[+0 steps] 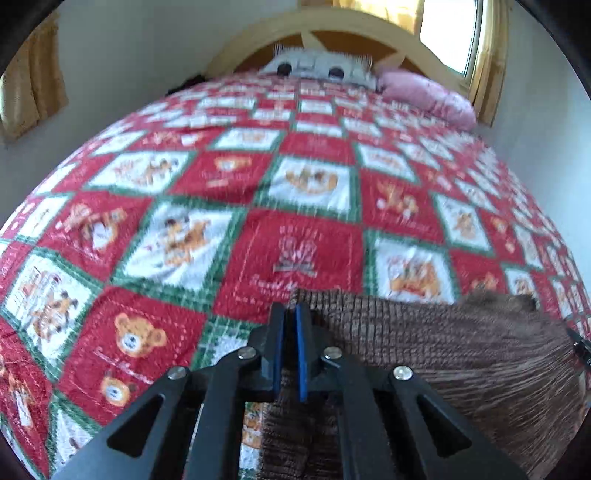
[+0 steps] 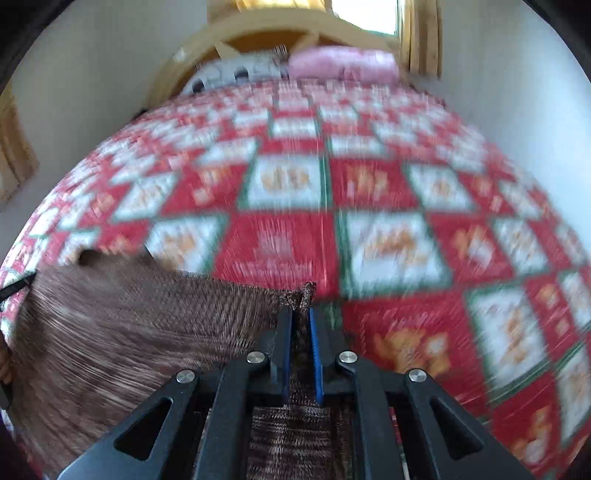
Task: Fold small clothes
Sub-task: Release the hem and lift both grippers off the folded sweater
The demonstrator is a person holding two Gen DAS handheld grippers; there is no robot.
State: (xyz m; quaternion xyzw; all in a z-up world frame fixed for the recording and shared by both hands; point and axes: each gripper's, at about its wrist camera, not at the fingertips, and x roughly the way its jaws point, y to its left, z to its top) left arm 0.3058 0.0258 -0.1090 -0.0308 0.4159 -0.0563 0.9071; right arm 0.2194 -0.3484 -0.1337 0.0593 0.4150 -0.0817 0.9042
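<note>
A brown ribbed knit garment [image 1: 443,354] hangs stretched between my two grippers above the bed. In the left wrist view my left gripper [image 1: 290,314] is shut on the garment's left edge, and the cloth runs off to the right and down under the fingers. In the right wrist view my right gripper [image 2: 300,314] is shut on the garment [image 2: 129,332] at its right corner, with a tuft of knit sticking out past the fingertips. The cloth spreads away to the left there. Both views are blurred by motion.
A quilt [image 1: 295,221] of red, white and green squares with teddy bears covers the bed. At the head stand a wooden headboard [image 1: 321,33], a grey-white pillow [image 1: 314,66] and a pink pillow [image 1: 428,92]. White walls flank both sides; a curtained window [image 1: 450,33] is behind.
</note>
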